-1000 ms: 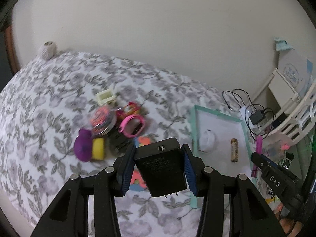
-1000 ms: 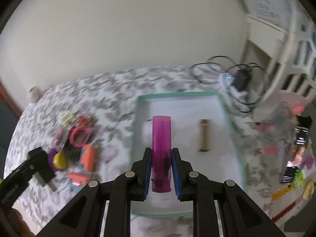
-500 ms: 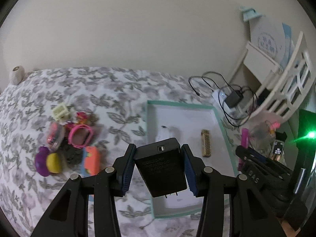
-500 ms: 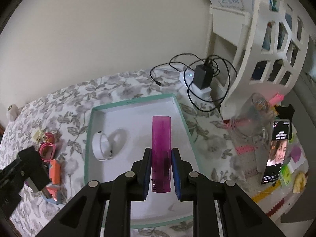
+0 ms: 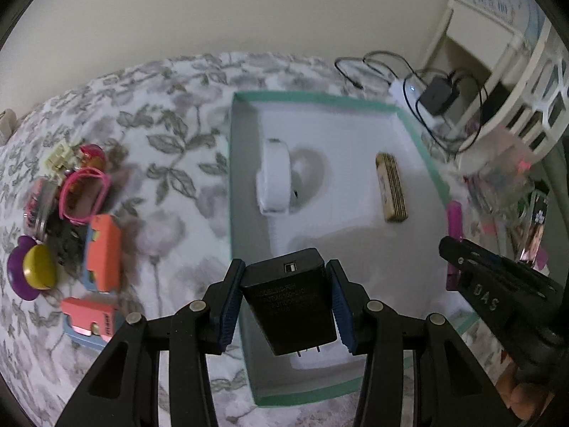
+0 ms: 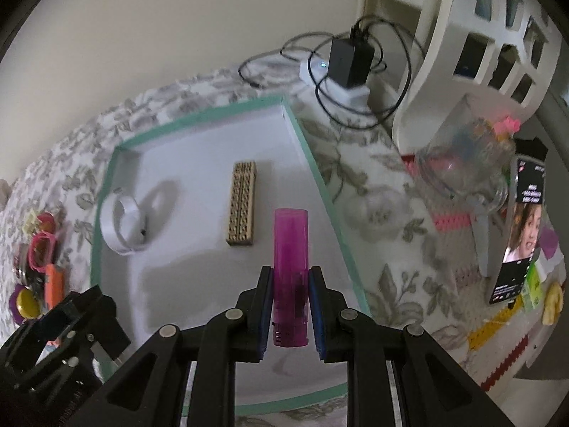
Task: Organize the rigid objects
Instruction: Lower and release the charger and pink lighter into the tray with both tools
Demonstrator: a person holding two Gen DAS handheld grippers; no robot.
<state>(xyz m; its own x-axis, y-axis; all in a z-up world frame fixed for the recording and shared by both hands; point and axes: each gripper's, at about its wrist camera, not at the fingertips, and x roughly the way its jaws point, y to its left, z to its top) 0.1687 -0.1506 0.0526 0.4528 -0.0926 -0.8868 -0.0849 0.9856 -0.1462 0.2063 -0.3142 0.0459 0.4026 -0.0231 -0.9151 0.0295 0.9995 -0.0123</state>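
My left gripper point(image 5: 285, 277) is shut on a black USB charger plug point(image 5: 290, 304) and holds it over the near left part of the white tray with a teal rim point(image 5: 313, 99). My right gripper point(image 6: 291, 283) is shut on a pink translucent tube point(image 6: 291, 249) over the tray's near right part point(image 6: 199, 117). In the tray lie a white band point(image 5: 273, 174) and a tan toothed block point(image 5: 391, 186). The right gripper shows in the left wrist view point(image 5: 448, 247), the left gripper's body in the right wrist view.
A pile of small toys lies left of the tray: a pink ring point(image 5: 83, 195), orange blocks point(image 5: 104, 247), a yellow and purple piece point(image 5: 33, 272). A power strip with cables point(image 6: 346, 67), a white shelf point(image 6: 469, 35), a clear jar point(image 6: 462, 163) and a phone point(image 6: 522, 227) stand to the right.
Both grippers have moved right and forward over the tray, still holding the charger and the pink tube. The tray now looks closer and the toy pile has slid to the left.
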